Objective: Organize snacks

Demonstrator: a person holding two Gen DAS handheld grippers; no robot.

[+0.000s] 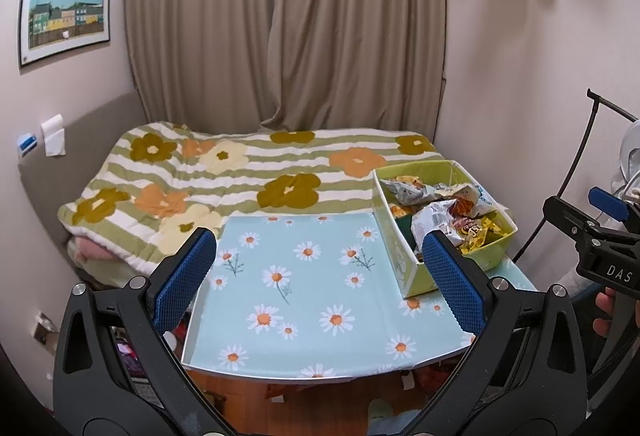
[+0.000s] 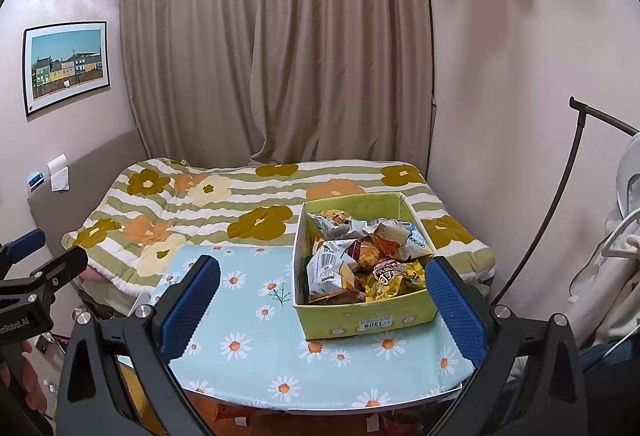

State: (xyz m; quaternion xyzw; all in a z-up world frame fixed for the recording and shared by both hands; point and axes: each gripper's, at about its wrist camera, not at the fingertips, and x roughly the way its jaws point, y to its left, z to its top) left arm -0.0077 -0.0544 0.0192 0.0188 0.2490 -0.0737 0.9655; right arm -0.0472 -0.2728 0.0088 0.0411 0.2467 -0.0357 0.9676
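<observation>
green box near corner hidden behind a blue pad; lower snack packets buried in pile; box label print too small to read.

open green box at table's right side, heaped with crumpled snack packets

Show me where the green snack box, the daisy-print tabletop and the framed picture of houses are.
Green cardboard snack box [image 2: 362, 320]: right wrist view, on its near front wall.
Light blue daisy-print tabletop [image 1: 304, 288]: left wrist view, on a bare middle patch.
Framed picture of colourful houses [image 1: 66, 15]: left wrist view, on the print's centre.
</observation>
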